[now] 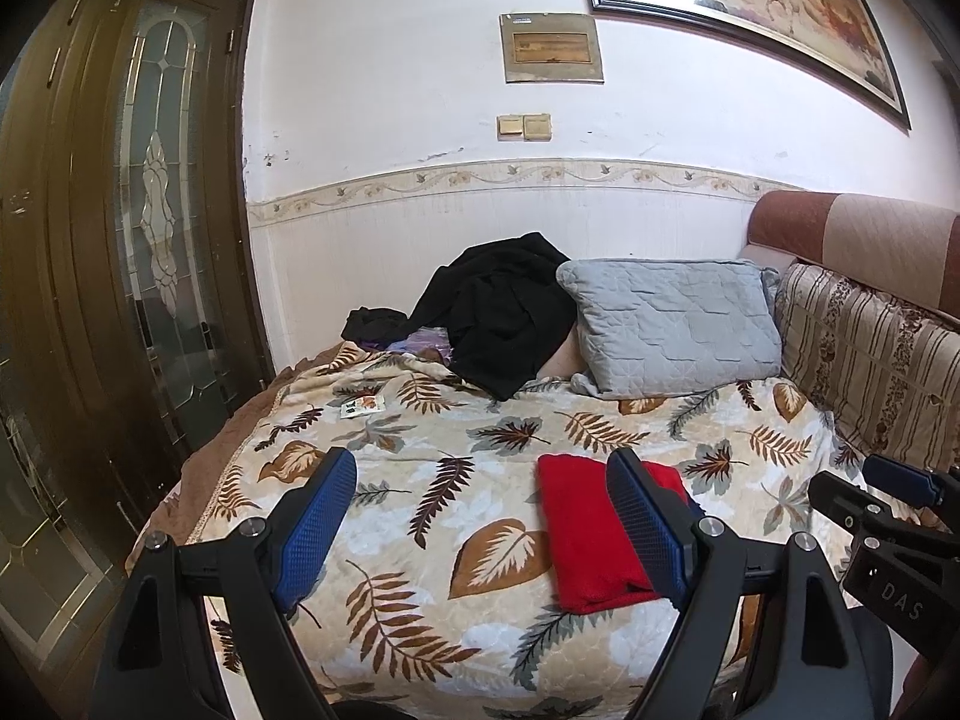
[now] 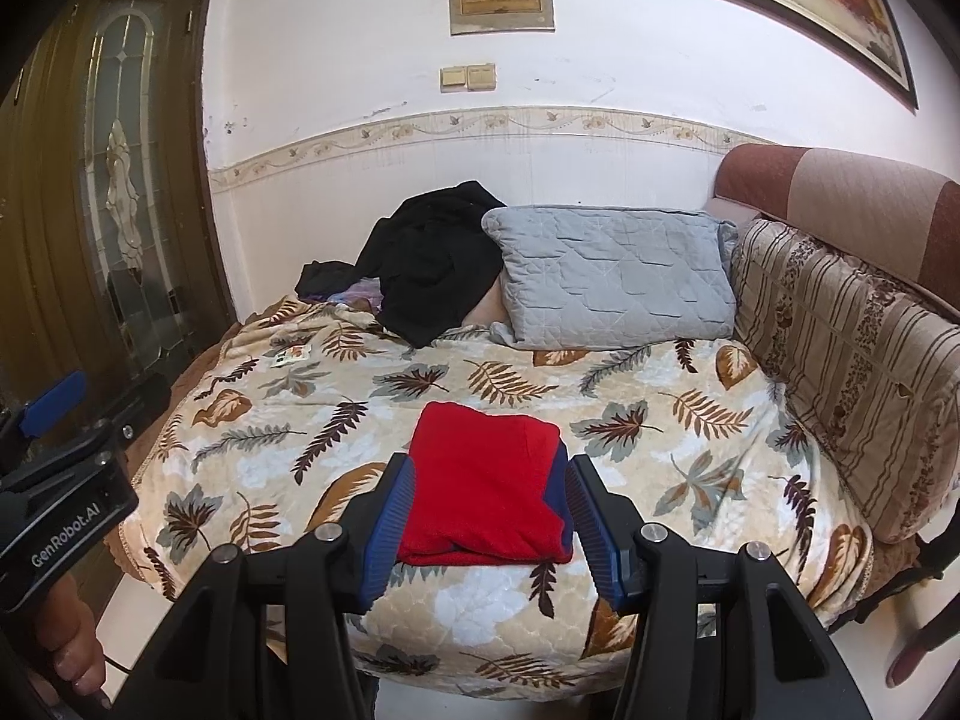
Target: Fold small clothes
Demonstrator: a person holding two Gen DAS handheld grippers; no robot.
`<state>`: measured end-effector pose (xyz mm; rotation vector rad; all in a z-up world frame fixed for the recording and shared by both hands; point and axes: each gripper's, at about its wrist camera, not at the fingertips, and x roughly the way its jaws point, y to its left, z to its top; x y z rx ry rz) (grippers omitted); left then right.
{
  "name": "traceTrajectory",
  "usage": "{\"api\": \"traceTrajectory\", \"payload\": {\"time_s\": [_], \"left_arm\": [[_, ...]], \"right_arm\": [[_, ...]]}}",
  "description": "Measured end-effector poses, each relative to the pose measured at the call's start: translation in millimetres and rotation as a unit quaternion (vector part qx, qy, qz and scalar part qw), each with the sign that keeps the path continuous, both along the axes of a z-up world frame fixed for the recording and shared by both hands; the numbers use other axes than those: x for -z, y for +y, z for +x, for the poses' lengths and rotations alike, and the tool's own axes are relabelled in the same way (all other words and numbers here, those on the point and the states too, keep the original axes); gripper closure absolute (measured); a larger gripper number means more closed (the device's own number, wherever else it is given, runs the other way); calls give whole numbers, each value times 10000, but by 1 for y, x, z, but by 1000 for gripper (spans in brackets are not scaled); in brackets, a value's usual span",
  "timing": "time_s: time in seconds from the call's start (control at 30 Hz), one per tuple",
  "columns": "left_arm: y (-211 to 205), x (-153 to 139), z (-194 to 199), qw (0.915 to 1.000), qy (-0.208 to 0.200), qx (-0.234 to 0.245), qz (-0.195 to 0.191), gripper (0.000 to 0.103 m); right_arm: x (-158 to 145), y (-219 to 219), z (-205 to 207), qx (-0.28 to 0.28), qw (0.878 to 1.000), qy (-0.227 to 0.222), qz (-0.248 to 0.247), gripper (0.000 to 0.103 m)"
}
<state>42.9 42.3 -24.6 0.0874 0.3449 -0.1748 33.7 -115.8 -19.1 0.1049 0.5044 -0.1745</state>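
A red garment with a dark blue edge lies folded into a neat rectangle (image 2: 483, 483) on the leaf-patterned blanket (image 2: 648, 396) near the bed's front edge. It also shows in the left wrist view (image 1: 591, 537). My right gripper (image 2: 489, 525) is open, held above and in front of the garment, its blue pads framing it without touching. My left gripper (image 1: 480, 525) is open and empty, held to the left of the garment over bare blanket (image 1: 420, 420). Its right pad (image 1: 645, 525) hides part of the red cloth.
A pile of black clothes (image 1: 501, 318) and a grey quilted pillow (image 1: 675, 327) lie at the back by the wall. A striped cushion (image 2: 852, 372) lines the right side. A wooden door (image 1: 120, 270) stands left. A small card (image 1: 363, 405) lies on the blanket.
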Motion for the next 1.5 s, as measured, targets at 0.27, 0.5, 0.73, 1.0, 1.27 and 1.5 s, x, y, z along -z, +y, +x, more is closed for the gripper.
{"api": "traceTrajectory", "payload": {"time_s": [0.27, 0.5, 0.73, 1.0, 1.27, 1.5], "left_arm": [[2, 2, 4, 10000, 9, -9, -28, 17], [3, 3, 7, 10000, 22, -5, -26, 17], [4, 4, 9, 10000, 31, 12, -34, 17], [4, 6, 15, 10000, 72, 53, -18, 17], [6, 10, 24, 9999, 131, 40, -5, 17], [8, 12, 33, 10000, 96, -26, -9, 17]], "right_arm": [[2, 1, 3, -24, 10000, 30, -34, 46], [5, 2, 8, -35, 10000, 56, -32, 46], [6, 2, 12, -36, 10000, 81, -28, 46], [12, 4, 17, -1, 9999, 109, -26, 46], [17, 1, 26, -20, 9998, 195, 38, 46], [20, 2, 40, -136, 9995, 251, 93, 46]]}}
